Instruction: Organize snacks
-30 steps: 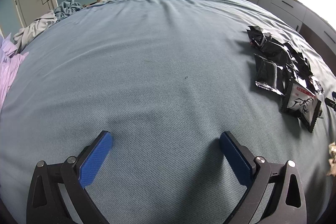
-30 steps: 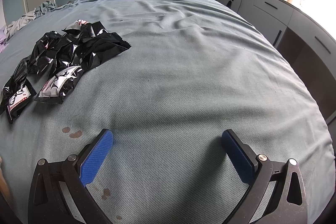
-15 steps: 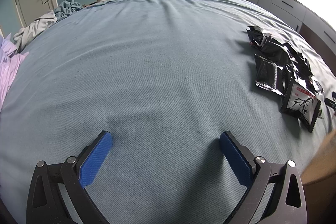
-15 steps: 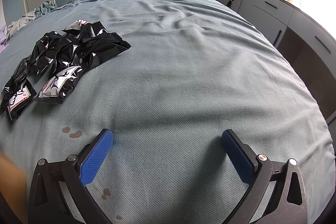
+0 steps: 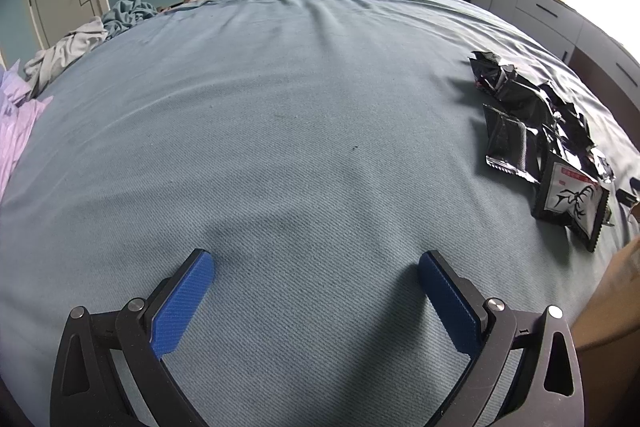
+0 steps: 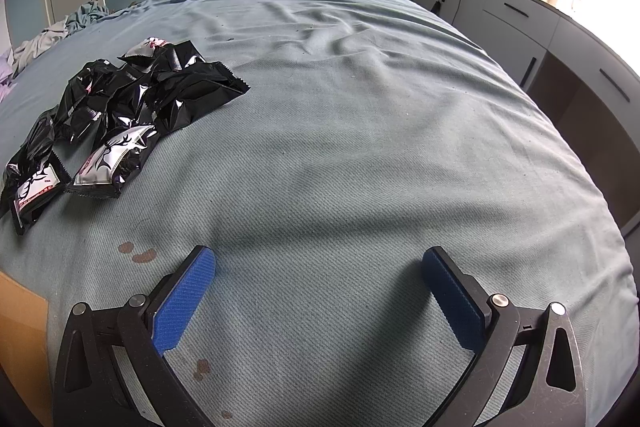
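Observation:
A pile of several black snack packets (image 5: 532,123) lies on the blue-grey bed sheet at the right of the left wrist view; the nearest packet (image 5: 572,199) has a white face with a black antler mark. The same pile (image 6: 132,107) is at the upper left of the right wrist view. My left gripper (image 5: 316,267) is open and empty, low over bare sheet, left of the pile. My right gripper (image 6: 320,263) is open and empty, right of the pile. A brown cardboard box edge shows at the lower right of the left view (image 5: 612,307) and lower left of the right view (image 6: 20,331).
Crumpled clothes (image 5: 80,43) lie at the bed's far left. White cabinets (image 6: 520,27) stand along the right wall under a bright window. Brown stains (image 6: 136,253) mark the sheet near my right gripper's left finger.
A brown cardboard box has come into view between the two grippers, at the lower right of the left view and lower left of the right view. Both grippers have stayed still and open.

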Demonstrator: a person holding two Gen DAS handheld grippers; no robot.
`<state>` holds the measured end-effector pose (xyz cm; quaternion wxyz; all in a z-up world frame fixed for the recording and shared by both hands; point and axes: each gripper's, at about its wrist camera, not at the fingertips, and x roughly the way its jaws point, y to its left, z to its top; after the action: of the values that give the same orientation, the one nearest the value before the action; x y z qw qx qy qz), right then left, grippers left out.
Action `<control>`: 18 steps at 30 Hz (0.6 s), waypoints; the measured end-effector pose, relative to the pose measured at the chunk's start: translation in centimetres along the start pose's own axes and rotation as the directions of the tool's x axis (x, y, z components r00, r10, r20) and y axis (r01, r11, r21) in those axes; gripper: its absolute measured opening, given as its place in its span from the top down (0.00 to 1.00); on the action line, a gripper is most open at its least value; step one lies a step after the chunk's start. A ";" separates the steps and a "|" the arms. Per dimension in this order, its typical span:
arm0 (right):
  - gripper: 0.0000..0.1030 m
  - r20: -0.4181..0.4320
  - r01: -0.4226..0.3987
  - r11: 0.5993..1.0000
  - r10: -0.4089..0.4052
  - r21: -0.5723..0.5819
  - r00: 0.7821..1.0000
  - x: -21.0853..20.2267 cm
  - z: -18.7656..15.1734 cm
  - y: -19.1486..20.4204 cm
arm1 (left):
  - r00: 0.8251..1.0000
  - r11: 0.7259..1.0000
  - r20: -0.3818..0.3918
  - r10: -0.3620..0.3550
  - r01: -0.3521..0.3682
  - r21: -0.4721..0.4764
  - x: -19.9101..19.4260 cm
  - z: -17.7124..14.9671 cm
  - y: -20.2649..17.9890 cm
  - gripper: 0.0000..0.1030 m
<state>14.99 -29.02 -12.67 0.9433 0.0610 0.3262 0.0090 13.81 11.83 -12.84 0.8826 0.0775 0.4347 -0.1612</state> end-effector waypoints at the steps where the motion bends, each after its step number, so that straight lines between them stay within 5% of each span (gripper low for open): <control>1: 0.00 0.000 0.001 1.000 -0.001 0.000 1.000 0.0 0.0 0.0 | 1.000 1.000 0.000 -0.005 0.005 -0.004 0.0 0.0 0.1 0.00; 18: 0.00 -0.032 -0.005 1.000 0.004 -0.028 0.999 0.3 0.7 0.2 | 0.999 0.999 -0.010 0.047 -0.047 0.023 0.2 0.2 -0.6 0.00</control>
<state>15.63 -28.86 -12.31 0.9387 0.0484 0.3409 0.0166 13.83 11.21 -12.87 0.8830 0.0985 0.4354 -0.1448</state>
